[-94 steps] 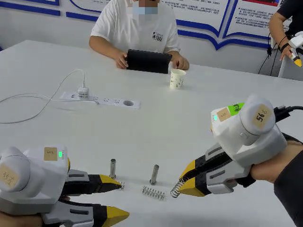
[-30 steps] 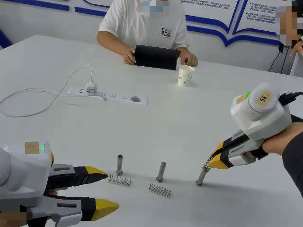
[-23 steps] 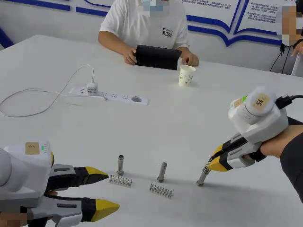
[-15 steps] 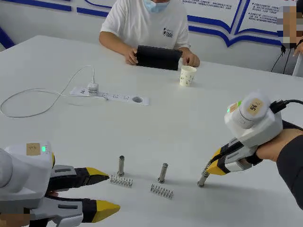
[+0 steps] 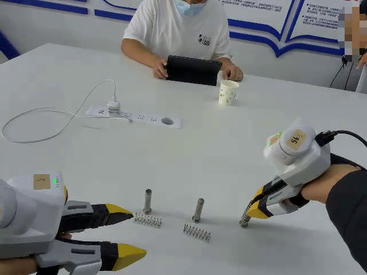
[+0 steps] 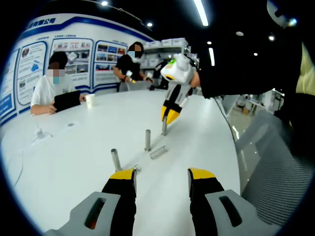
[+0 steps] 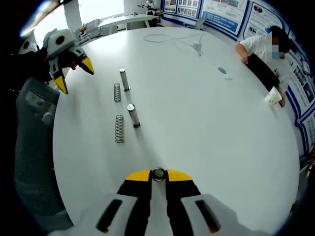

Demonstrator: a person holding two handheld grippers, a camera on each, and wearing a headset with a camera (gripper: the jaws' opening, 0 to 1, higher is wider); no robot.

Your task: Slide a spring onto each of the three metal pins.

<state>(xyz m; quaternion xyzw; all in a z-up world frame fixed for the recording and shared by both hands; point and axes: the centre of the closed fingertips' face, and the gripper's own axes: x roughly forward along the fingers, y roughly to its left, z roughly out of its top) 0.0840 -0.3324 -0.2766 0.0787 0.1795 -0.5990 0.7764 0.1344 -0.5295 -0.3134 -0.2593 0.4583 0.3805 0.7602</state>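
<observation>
Right gripper (image 5: 256, 210) jaws clenched on spring (image 5: 248, 212), already over right pin (image 7: 158, 174). I push straight down along pin, no tilt, and release once coils seat. Left gripper (image 5: 137, 234) jaws released, near left pin (image 5: 148, 200). Two spare springs (image 5: 196, 231) loose on table (image 5: 172, 154).

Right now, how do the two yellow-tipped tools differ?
The left gripper has its fingers spread wide, holding nothing; the right gripper has its fingers closed on a spring at the rightmost pin. The left gripper lies about level near the table; the right gripper tilts steeply down. Both have yellow-tipped fingers.
</observation>
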